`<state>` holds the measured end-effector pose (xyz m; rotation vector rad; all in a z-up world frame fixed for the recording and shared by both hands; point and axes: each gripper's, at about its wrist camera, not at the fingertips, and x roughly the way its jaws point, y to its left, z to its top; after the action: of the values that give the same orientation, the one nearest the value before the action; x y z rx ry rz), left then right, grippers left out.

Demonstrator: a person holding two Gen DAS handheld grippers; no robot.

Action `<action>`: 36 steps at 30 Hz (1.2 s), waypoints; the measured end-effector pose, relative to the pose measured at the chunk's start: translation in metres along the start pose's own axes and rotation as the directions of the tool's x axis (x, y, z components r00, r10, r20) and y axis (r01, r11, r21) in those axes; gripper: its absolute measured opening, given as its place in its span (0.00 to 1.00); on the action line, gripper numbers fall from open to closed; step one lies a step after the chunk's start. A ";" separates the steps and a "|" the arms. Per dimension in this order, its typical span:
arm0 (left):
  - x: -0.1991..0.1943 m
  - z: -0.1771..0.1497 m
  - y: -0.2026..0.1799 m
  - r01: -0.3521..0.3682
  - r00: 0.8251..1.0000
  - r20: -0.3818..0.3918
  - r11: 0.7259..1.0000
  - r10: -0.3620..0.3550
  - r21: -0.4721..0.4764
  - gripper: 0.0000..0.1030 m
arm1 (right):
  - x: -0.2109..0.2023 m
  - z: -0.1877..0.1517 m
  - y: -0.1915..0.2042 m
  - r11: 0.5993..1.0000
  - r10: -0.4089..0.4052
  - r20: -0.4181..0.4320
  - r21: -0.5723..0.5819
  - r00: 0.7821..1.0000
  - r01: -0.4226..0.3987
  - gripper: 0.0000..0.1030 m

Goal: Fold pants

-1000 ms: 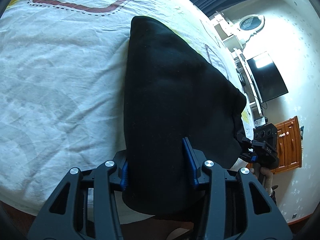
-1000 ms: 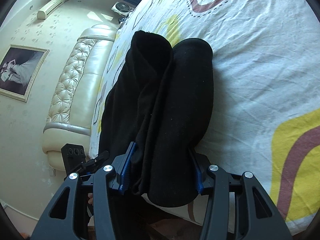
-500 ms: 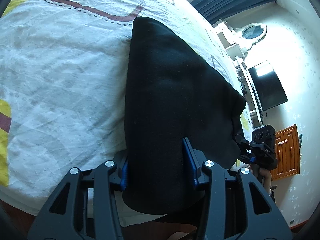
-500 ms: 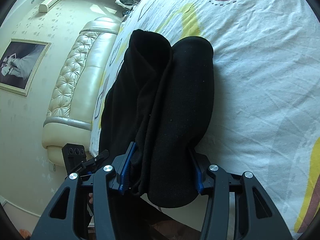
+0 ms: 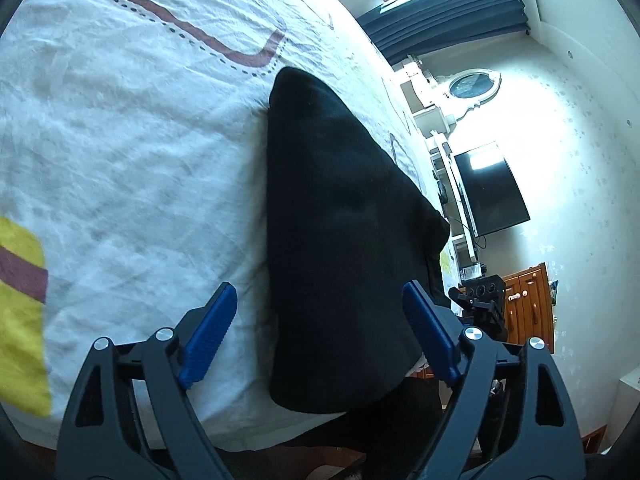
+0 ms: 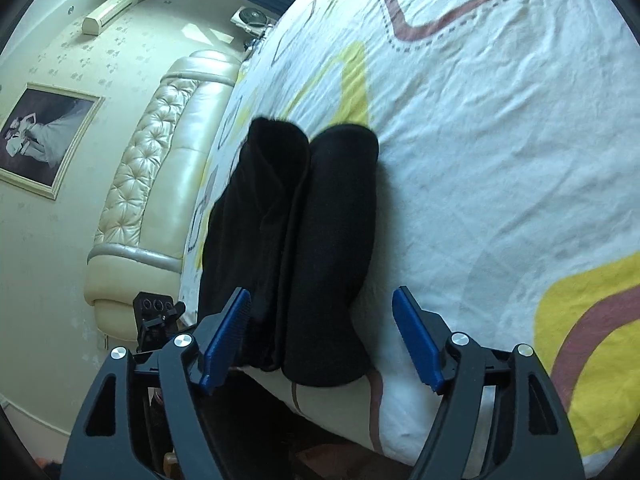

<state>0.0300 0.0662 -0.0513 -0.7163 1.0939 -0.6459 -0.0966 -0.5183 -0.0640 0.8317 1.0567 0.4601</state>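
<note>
The black pants lie folded on the bed sheet, their near end at the bed's front edge. My left gripper is open, its blue pads apart on either side of the pants' near end, holding nothing. In the right wrist view the pants show as two stacked rolls of black cloth. My right gripper is open too, its pads astride that end without clamping it. The right gripper also shows in the left wrist view, and the left gripper in the right wrist view.
The white sheet with yellow and maroon shapes covers the bed. A cream tufted headboard stands at one end. A television, a wooden cabinet and dark curtains stand beyond the other side.
Both grippers have opened and let go of the pants. Both have drawn back a little, and the pants now rest on the bed.
</note>
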 end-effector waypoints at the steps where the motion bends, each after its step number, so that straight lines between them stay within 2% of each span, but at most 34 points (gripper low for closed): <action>1: 0.001 0.006 0.000 0.004 1.000 0.007 1.000 -0.004 0.003 0.82 | -0.001 0.007 -0.002 1.000 0.014 0.018 0.008 1.000 -0.014 0.71; 4: 0.015 0.028 -0.003 0.004 1.000 0.006 1.000 -0.004 0.025 0.82 | 0.004 0.030 -0.010 0.997 0.053 0.073 0.047 0.996 -0.056 0.72; 9: 0.042 0.062 0.003 0.008 1.000 -0.017 0.998 -0.007 0.054 0.82 | 0.031 0.059 -0.004 0.995 0.096 0.052 0.009 0.994 -0.097 0.72; 10: 0.048 0.066 0.005 0.019 1.000 -0.020 0.999 -0.018 0.044 0.82 | 0.036 0.063 -0.003 0.995 0.101 0.043 0.003 0.994 -0.101 0.78; 15: 0.066 0.085 0.006 0.037 0.999 -0.023 0.999 -0.036 0.032 0.82 | 0.052 0.074 -0.005 0.998 0.055 0.018 -0.007 0.998 -0.055 0.80; 18: 0.075 0.088 0.000 0.008 0.999 -0.041 0.998 -0.006 0.069 0.82 | 0.053 0.077 -0.009 0.999 0.054 0.002 0.006 0.999 -0.054 0.70; 19: 0.078 0.087 -0.002 -0.004 0.999 -0.046 0.996 0.008 0.089 0.82 | 0.054 0.076 -0.012 0.999 0.034 -0.007 0.018 0.999 -0.034 0.54; 20: 0.080 0.087 -0.005 -0.020 0.998 -0.052 0.994 0.026 0.109 0.82 | 0.054 0.076 -0.016 0.999 0.027 -0.018 0.033 0.999 -0.027 0.50; 22: 0.082 0.085 -0.008 -0.059 0.996 -0.053 0.988 0.067 0.143 0.74 | 0.052 0.075 -0.017 0.999 0.036 -0.020 0.030 0.999 -0.035 0.46; 24: 0.081 0.084 -0.008 -0.096 0.993 -0.054 0.983 0.106 0.158 0.60 | 0.051 0.074 -0.017 0.998 0.050 -0.017 0.035 0.999 -0.050 0.44; 25: 0.080 0.085 -0.007 -0.096 0.993 -0.054 0.983 0.106 0.156 0.58 | 0.050 0.074 -0.017 0.998 0.058 -0.015 0.037 0.998 -0.058 0.43; 27: 0.078 0.085 -0.003 -0.103 0.993 -0.049 0.983 0.111 0.151 0.47 | 0.048 0.073 -0.016 0.998 0.066 -0.006 0.024 0.998 -0.066 0.40; 30: 0.078 0.087 -0.006 -0.144 0.988 -0.022 0.974 0.150 0.173 0.41 | 0.047 0.074 -0.008 0.999 0.050 0.012 -0.013 0.999 -0.050 0.36; 33: 0.082 0.092 -0.013 -0.189 0.981 0.001 0.959 0.193 0.210 0.40 | 0.049 0.078 -0.003 0.999 0.029 0.019 -0.038 0.999 -0.028 0.35; 36: 0.083 0.100 -0.012 -0.190 0.981 0.004 0.960 0.193 0.207 0.40 | 0.051 0.084 -0.002 0.999 0.023 0.019 -0.043 1.000 -0.022 0.35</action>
<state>0.1494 0.0140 -0.0592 -0.4203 1.0776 -0.5898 0.0008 -0.5162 -0.0750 0.8095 1.0169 0.4904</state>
